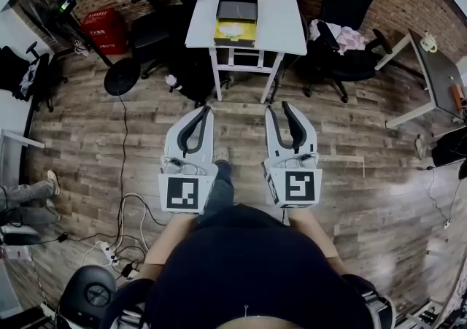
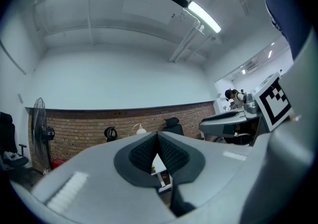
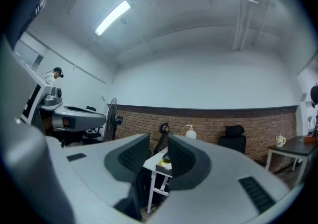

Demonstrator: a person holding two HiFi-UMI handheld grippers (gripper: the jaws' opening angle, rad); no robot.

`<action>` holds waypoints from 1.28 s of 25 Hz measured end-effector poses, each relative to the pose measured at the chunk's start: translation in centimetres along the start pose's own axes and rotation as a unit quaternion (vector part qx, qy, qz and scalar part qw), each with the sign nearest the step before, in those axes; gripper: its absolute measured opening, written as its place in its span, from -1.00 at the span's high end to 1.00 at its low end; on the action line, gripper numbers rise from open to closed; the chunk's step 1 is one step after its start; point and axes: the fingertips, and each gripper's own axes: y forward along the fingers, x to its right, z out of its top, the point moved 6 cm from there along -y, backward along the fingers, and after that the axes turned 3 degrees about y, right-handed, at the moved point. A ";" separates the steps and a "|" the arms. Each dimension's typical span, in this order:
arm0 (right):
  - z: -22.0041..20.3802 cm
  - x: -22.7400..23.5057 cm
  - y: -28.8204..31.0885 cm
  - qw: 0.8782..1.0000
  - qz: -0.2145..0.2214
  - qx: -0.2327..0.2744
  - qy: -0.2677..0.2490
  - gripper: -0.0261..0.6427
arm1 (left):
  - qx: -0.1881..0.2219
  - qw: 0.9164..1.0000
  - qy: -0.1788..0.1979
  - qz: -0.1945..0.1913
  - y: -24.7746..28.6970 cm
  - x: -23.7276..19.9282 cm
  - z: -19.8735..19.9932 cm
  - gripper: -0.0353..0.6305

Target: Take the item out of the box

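Head view: box (image 1: 235, 40) on the table (image 1: 286, 25), well ahead of me. My left gripper (image 1: 201, 110) is closed and empty, right gripper (image 1: 277, 106) parted, empty. Item (image 1: 232, 28) inside looks light; I'd pinch its edge.

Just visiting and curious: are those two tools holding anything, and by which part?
Nothing is held. The left gripper has its jaws together with nothing between them; the right gripper has its jaws apart and empty.
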 end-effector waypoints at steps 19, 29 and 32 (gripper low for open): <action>-3.3 4.8 22.8 0.999 -0.019 -0.034 -0.004 0.61 | -0.016 0.999 0.004 -0.033 20.3 -12.9 -4.4 0.87; -5.4 6.9 31.3 0.998 -0.032 -0.046 -0.003 0.61 | -0.022 0.998 -0.007 -0.053 28.1 -17.4 -7.1 0.87; -5.6 7.1 32.5 0.998 -0.032 -0.051 -0.004 0.61 | -0.021 0.998 -0.011 -0.054 29.2 -18.1 -7.5 0.87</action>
